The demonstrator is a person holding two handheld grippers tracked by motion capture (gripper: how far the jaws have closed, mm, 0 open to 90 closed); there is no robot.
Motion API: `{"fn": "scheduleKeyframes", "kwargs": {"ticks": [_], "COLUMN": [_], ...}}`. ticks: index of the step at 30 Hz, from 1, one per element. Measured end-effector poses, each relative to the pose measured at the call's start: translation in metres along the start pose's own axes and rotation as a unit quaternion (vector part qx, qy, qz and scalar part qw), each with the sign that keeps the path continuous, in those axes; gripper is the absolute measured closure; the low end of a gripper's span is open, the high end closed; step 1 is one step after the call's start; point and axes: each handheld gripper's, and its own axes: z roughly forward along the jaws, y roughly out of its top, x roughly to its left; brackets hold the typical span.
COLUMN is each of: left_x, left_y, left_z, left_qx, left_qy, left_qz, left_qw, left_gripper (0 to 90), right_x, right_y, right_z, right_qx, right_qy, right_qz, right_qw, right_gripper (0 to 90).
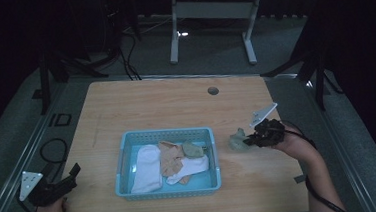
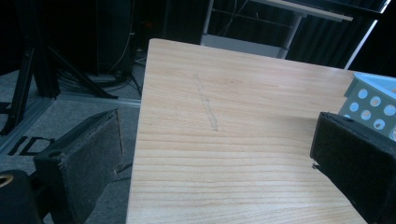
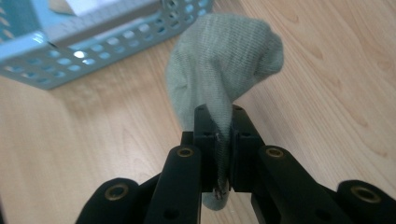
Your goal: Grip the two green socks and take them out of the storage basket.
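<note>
**Clerk:** Grey-green knit, one sock (image 3: 219, 70), item one. Location: pinched in the right gripper (image 1: 252, 140), jaws clamped together on a fold of its fabric, hanging just beside the right wall of the blue basket (image 1: 214, 156) and over bare wooden table (image 1: 176, 107).

**Checker:** Basket contents?

**Clerk:** One white sock (image 1: 147, 168), one tan sock (image 1: 172, 158), one more grey-green piece (image 1: 193, 149), another white piece (image 1: 193, 167) lying under the tan one. All loose and overlapping.

**Checker:** Step in hand?

**Clerk:** By my reading, the held sock is either on its way into the basket or on its way out to the table; the pictures alone don't settle which. If it goes in: lift it above the perforated rim first, so the dangling toe does not catch on the wall, carry it over an open patch of the basket floor, then part the jaws. If it is for the table, lower it until the cloth rests flat before releasing.

**Checker:** Left gripper (image 1: 56, 185)?

**Clerk:** Jaws wide apart, holding nothing, parked at the near left corner of the table, well apart from the basket.

**Checker:** Entries uncertain?

**Clerk:** Dim light throughout. Whether the basket's grey-green piece matches the held sock, I cannot tell. The sock's cuff end is hidden between the jaws.
</note>
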Motion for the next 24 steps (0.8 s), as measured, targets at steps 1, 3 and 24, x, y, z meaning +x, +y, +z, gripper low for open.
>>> {"fn": "scheduleKeyframes", "kwargs": {"ticks": [1,3,24], "left_x": [0.0,0.0,0.0], "left_y": [0.0,0.0,0.0], "left_z": [0.0,0.0,0.0], "left_qx": [0.0,0.0,0.001], "left_qy": [0.0,0.0,0.0], "left_qz": [0.0,0.0,-0.001], "left_qw": [1.0,1.0,1.0], "left_gripper": [2.4,2.4,2.4], "right_x": [-0.001,-0.002,-0.014], "right_y": [-0.002,-0.009,-0.036], "right_z": [0.002,0.008,0.037], "right_qx": [-0.001,-0.001,0.013], "right_qy": [0.0,0.004,0.006], "right_qz": [0.006,0.011,0.07], "right_qw": [1.0,0.9999,0.9974], "right_gripper": [83.9,83.8,58.5]}}
